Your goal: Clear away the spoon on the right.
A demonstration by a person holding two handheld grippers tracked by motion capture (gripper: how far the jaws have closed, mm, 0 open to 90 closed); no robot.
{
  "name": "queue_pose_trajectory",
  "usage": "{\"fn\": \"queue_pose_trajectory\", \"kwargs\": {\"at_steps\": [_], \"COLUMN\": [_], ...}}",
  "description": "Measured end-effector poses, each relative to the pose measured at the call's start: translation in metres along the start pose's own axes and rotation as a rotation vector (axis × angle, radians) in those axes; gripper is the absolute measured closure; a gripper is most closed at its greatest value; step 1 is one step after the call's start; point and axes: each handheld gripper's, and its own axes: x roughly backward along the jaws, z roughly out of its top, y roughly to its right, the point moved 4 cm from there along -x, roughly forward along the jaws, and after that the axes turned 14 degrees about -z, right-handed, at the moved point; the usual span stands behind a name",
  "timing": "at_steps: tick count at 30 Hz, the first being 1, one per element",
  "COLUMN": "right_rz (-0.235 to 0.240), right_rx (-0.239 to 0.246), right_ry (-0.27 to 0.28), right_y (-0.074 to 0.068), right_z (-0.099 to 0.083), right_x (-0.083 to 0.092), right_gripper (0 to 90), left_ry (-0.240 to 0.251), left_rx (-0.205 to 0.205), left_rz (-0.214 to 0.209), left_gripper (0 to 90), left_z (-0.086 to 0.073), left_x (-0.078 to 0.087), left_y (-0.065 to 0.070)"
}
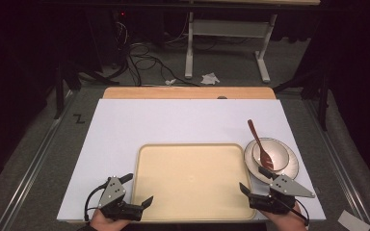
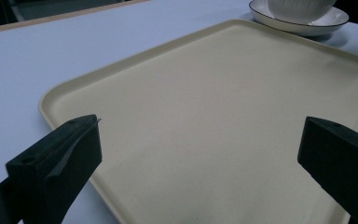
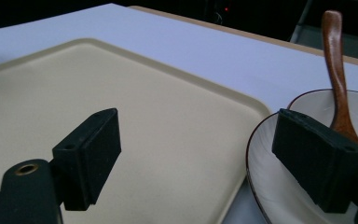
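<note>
Risk-wise, both claws sit spread and empty at the tabletop's near edge: left claw at the tray, right claw touching-close to the plate whose bowl holds a spoon, so a nudge could tip it out.

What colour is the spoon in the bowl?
The spoon is reddish-brown, like wood; the right gripper view shows it best.

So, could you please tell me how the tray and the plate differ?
The tray is beige and rectangular with rounded corners; the plate is white and round with a thin dark rim line. The tray is far larger than the plate. The tray lies bare, while the plate carries a bowl holding a wooden spoon. Both rest flat on the white table.
</note>
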Motion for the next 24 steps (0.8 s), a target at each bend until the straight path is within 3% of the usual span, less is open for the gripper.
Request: {"fn": "queue_pose_trajectory", "kwargs": {"at_steps": [3, 14, 21, 24], "right_rz": [0.001, -0.018, -0.058, -0.095], "right_rx": [-0.005, -0.017, -0.093, -0.100], "right_ry": [0.001, 0.023, 0.031, 0.015], "right_y": [0.000, 0.005, 0.015, 0.026], "right_z": [0.000, 0.003, 0.012, 0.021], "right_x": [0.000, 0.003, 0.005, 0.001], "right_gripper": [19.7, 47.7, 58.9, 64.5], "left_ry": [0.000, 0.000, 0.003, 0.000], "left_rx": [0.000, -0.003, -0.004, -0.003], "left_rz": [0.000, -0.006, -0.006, -0.008], "left_gripper": [0.1, 0.2, 0.2, 0.3], "left_z": [0.000, 0.000, 0.000, 0.000], "left_x": [0.000, 0.000, 0.000, 0.000], "left_y": [0.000, 0.001, 0.001, 0.000]}}
